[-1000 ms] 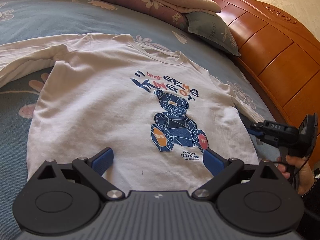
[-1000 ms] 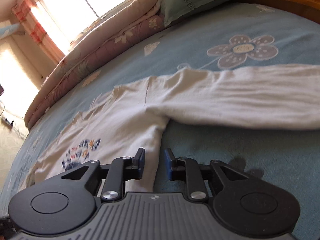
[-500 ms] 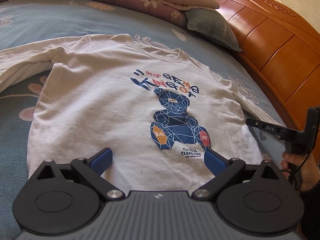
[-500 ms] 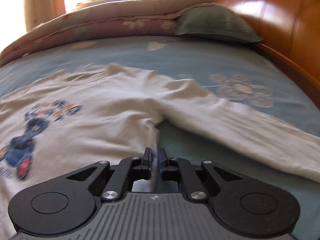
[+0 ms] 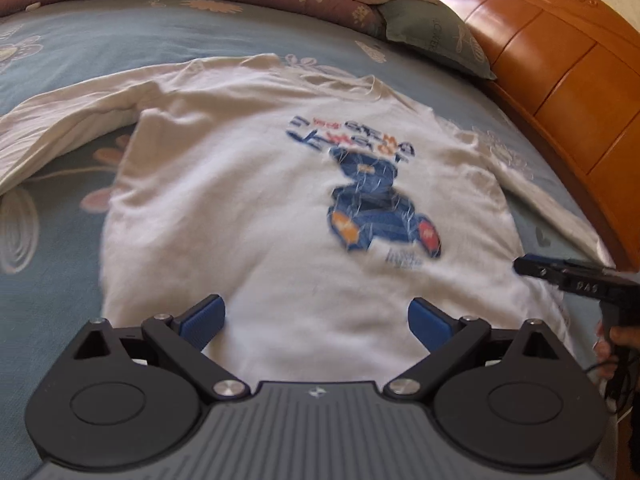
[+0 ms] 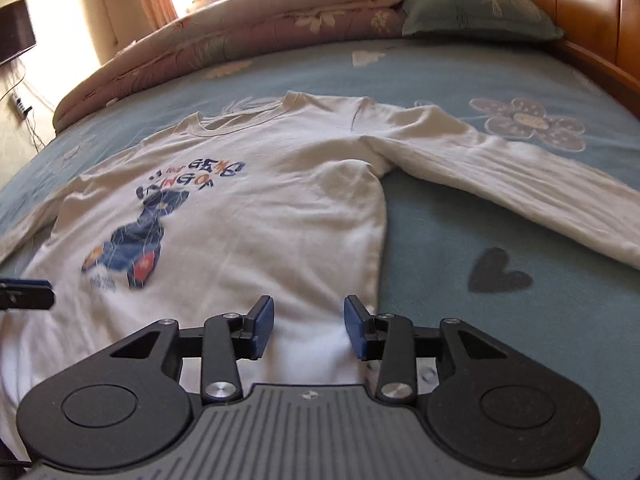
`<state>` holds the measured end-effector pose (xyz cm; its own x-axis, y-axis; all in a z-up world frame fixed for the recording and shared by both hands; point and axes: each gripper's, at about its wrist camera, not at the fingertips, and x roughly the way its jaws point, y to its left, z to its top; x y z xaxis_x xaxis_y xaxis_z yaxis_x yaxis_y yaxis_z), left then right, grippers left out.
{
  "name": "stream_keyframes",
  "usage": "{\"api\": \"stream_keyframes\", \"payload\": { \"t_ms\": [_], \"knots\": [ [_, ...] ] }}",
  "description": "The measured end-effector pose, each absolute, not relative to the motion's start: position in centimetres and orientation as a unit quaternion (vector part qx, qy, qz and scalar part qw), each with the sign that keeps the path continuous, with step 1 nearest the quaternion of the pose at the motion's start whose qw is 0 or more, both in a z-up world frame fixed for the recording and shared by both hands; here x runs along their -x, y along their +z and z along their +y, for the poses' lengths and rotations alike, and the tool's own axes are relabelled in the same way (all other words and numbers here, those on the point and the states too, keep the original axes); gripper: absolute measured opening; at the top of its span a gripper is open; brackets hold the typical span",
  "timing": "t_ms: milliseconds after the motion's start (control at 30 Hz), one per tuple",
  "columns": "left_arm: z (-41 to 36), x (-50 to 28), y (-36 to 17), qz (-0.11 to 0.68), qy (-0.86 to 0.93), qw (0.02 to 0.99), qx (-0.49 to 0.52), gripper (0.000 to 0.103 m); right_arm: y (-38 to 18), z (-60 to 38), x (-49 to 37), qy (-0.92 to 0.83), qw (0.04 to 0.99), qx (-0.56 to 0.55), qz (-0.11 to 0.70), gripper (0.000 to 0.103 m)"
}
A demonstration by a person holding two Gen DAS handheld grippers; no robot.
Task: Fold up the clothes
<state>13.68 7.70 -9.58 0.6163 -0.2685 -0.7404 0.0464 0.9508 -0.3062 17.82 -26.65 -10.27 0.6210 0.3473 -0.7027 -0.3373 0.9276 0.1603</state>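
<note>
One garment is in play: a white long-sleeved shirt (image 5: 248,208) lying face up and spread out on the blue flowered bedsheet (image 6: 520,312), its bear print (image 5: 376,208) showing. No fold is visible anywhere on it. The body lies flat, and both sleeves run outward from the shoulders, one toward the wooden headboard (image 5: 560,92) side and the other toward the opposite edge of the bed. Judging by that, all the folding is left to do: sleeves in, sides in, then hem toward collar. Whether the shirt was laid out for folding or opened up again, the pictures cannot settle.

The shirt's long axis runs from hem to collar, away from the person. The hem lies nearest the two grippers, and the collar (image 6: 280,114) points toward the rolled quilt (image 6: 248,40) and green pillow (image 6: 476,4) at the far side of the bed. The sleeves cross that axis roughly at right angles, the right one (image 6: 512,184) angling slightly back toward the near edge.

The left gripper (image 5: 316,318) hovers over the hem with its jaws spread wide and nothing between them. The right gripper (image 6: 309,326) sits over the hem's right corner with its jaws parted too, less widely, with cloth beneath the gap but not pinched. A small dark heart (image 6: 500,272) marks the sheet just right of it.
</note>
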Motion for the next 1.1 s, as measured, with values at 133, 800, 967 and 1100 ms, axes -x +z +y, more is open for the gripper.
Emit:
{"api": "stream_keyframes", "payload": {
  "t_ms": [133,800,967,1100],
  "knots": [
    [8.1,-11.9,-8.2,0.441,-0.095,0.885,0.111,0.098,-8.8,-27.5,-15.5,0.173,0.902,0.011,0.395,0.056],
    [6.0,-5.9,-6.4,0.448,-0.112,0.884,0.074,0.098,-8.6,-24.3,-5.8,0.278,0.865,0.029,0.416,0.079],
    [5.7,-10.7,-5.1,0.405,-0.100,0.905,0.084,0.098,-7.1,-22.9,-8.2,0.263,0.886,0.045,0.379,0.089],
    [5.4,-13.2,-7.6,0.430,-0.088,0.892,0.113,0.098,-8.5,-22.1,-10.2,0.256,0.879,0.032,0.400,0.090]
  ]
}}
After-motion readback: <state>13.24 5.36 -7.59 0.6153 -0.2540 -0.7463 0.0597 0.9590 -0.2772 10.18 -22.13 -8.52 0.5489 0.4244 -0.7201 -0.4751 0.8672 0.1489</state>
